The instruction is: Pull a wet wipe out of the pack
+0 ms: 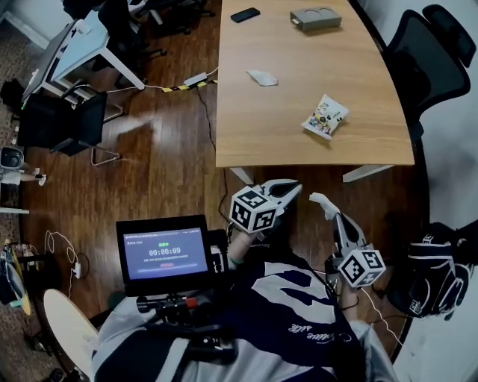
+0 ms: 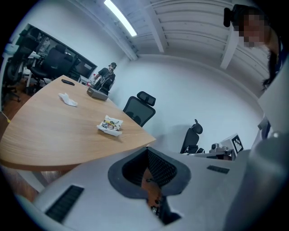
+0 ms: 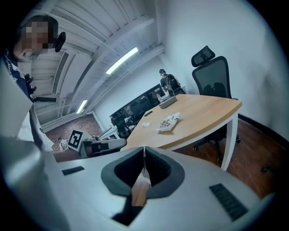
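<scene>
Pack (image 1: pixel 326 117) near table (image 1: pixel 278 125) front edge

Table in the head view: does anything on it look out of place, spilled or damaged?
A crumpled white sheet, perhaps a wipe, lies loose on the table, apart from the pack. Nothing looks spilled or damaged.

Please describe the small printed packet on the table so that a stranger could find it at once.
Look at the long wooden table. Near its end closest to the person, toward the right edge, lies the packet. Unlike the plain white tissue, grey box and black phone farther away, it is white with a colourful print.
</scene>
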{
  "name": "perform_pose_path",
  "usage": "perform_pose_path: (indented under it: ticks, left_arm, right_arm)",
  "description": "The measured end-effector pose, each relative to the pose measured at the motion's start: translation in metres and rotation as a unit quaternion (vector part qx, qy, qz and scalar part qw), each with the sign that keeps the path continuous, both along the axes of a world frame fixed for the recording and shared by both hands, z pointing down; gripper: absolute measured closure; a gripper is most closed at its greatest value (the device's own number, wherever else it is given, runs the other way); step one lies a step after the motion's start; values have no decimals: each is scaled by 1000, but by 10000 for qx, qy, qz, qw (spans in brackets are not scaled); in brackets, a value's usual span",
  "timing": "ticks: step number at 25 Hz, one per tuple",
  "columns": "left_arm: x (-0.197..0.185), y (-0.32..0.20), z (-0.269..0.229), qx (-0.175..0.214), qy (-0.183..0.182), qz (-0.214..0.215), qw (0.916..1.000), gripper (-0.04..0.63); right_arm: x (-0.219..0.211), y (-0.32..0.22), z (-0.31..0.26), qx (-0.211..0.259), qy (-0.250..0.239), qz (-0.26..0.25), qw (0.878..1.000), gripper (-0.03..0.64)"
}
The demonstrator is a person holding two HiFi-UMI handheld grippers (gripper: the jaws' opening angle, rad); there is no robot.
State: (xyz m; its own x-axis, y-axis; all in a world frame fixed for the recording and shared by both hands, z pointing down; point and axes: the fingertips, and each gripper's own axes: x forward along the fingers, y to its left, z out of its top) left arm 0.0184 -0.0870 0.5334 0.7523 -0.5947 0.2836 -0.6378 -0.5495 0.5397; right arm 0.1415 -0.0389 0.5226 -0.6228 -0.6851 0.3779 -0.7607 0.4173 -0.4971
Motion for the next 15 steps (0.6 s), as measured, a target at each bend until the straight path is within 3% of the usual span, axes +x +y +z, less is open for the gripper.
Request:
perform_pose_path:
  ticks: [6, 11, 15]
  left_arm:
    - [22, 44, -2, -103, -82, 35, 9999, 595]
    - [58, 124, 11, -333, -317, 274, 9986, 594]
    - [43, 159, 9, -400, -466, 136, 9980, 594]
  right_arm:
    - [29, 44, 6, -79, 25, 253, 9996, 612]
    - [64, 104, 26, -250, -91, 356, 9990, 612]
    - [53, 125, 30, -265, -248, 252, 9990, 612]
